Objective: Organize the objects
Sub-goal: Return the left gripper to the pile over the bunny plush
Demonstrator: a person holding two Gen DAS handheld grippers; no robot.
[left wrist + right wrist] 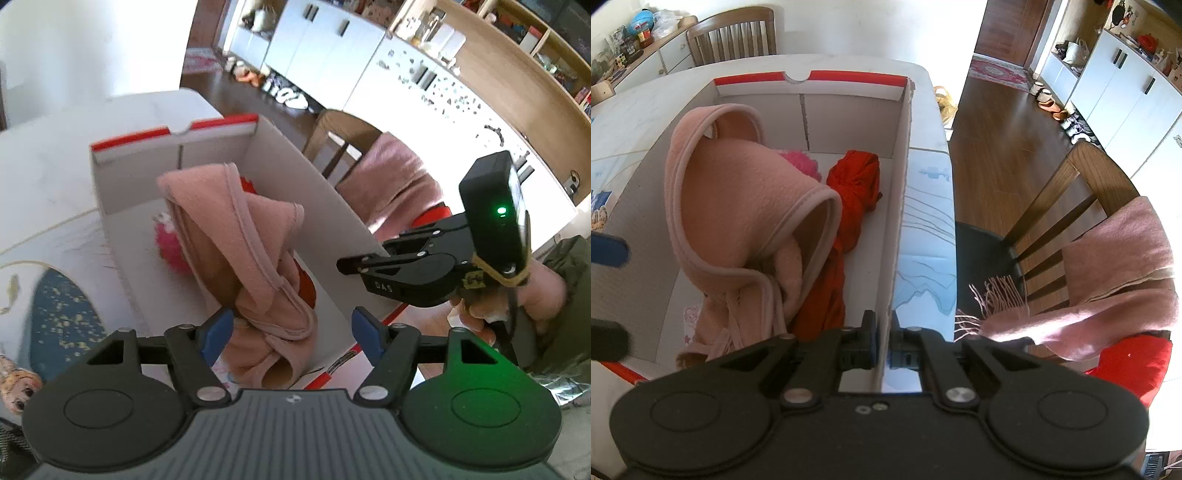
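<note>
A white cardboard box [288, 173] [849, 110] with red edges stands open on the table. Inside it, a pink fleece garment [229, 229] [738, 195] lies heaped, partly over a red cloth [853, 184] [306, 288] and a fluffy pink thing [170, 247] [801, 158]. My left gripper [291, 332] hovers open over the near end of the garment, and its blue pads do not press on it. One of those pads [609, 247] shows at the left edge of the right wrist view. My right gripper [882, 343] [345, 265] is shut on the box's right wall.
A wooden chair [1071, 192] beside the table carries a pink fringed scarf [1119, 266] [391, 177] and a red cushion [1126, 365]. A blue patterned mat [62, 310] lies left of the box. White cabinets [321, 40] line the far wall across the wooden floor.
</note>
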